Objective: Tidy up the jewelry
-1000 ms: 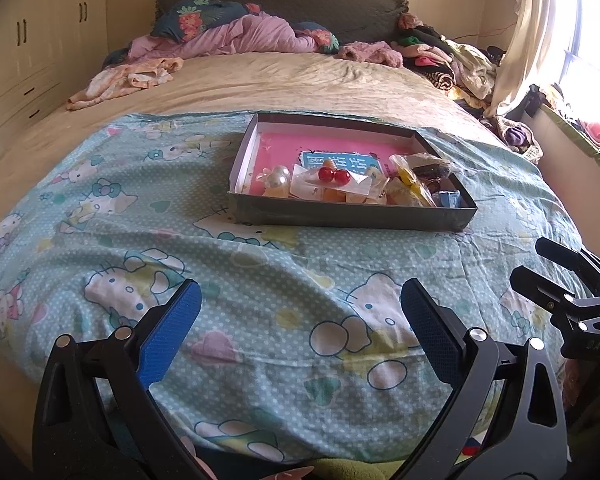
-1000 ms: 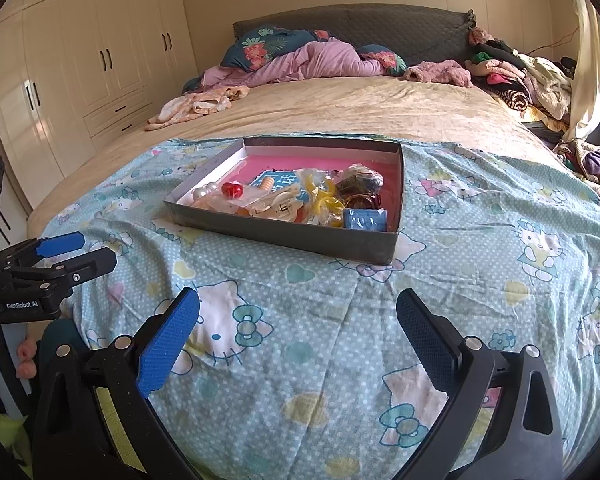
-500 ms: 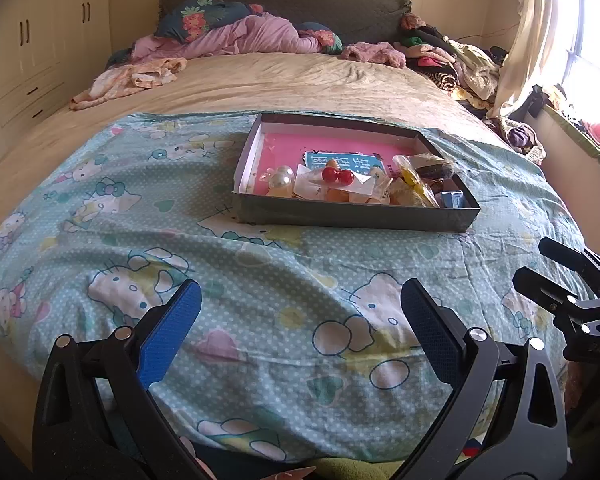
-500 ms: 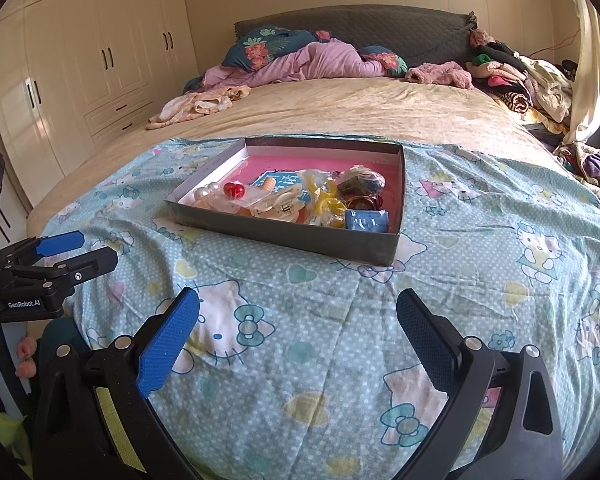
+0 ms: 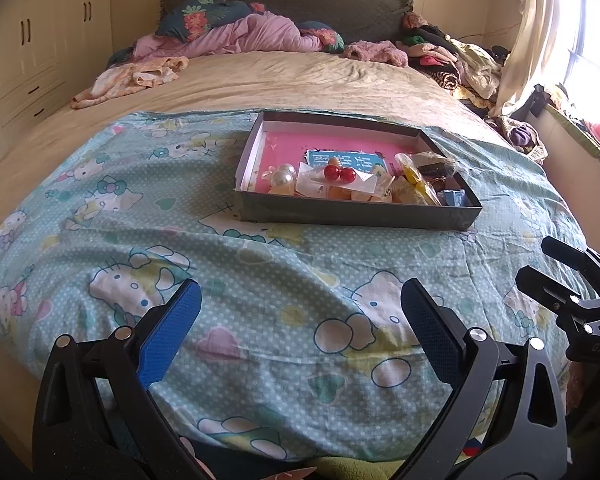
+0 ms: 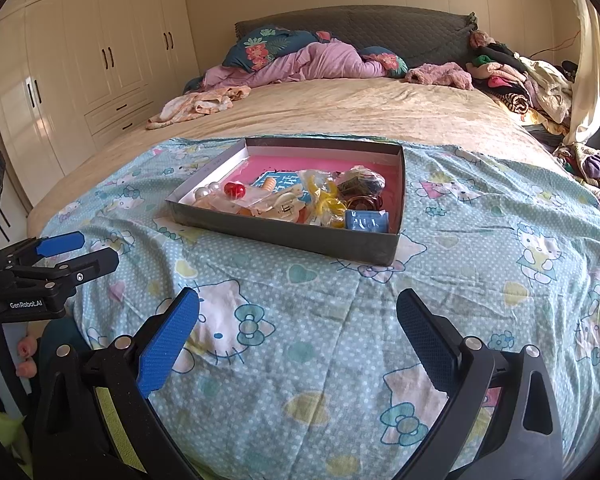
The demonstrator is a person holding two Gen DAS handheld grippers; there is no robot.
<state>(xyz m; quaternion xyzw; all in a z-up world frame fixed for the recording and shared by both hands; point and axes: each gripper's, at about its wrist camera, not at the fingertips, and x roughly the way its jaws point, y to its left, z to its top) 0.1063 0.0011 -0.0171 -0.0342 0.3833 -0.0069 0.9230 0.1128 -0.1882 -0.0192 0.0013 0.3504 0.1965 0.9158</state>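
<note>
A shallow grey box (image 5: 352,214) (image 6: 283,236) with a pink floor lies on the blue cartoon-cat bedspread. Jewelry is heaped along its near side: red beads (image 5: 339,174) (image 6: 234,189), large pearls (image 5: 282,176) (image 6: 203,191), yellow pieces (image 6: 327,199), a small blue packet (image 6: 366,222) and clear bags. My left gripper (image 5: 300,332) hovers open over the spread, well short of the box. My right gripper (image 6: 297,332) is likewise open and empty, short of the box. Each gripper shows at the edge of the other's view: the right gripper (image 5: 556,268), the left gripper (image 6: 79,250).
Crumpled pink bedding and pillows (image 6: 312,60) lie at the headboard. A clothes pile (image 6: 520,80) fills the bed's far right. White wardrobes (image 6: 79,72) line the left wall, and a curtained window (image 5: 560,32) is at right. A hand (image 6: 3,360) holds the left gripper's handle.
Both views have drifted slightly; the box sits a little further right and lower in the left wrist view. Both grippers stay open and empty.
</note>
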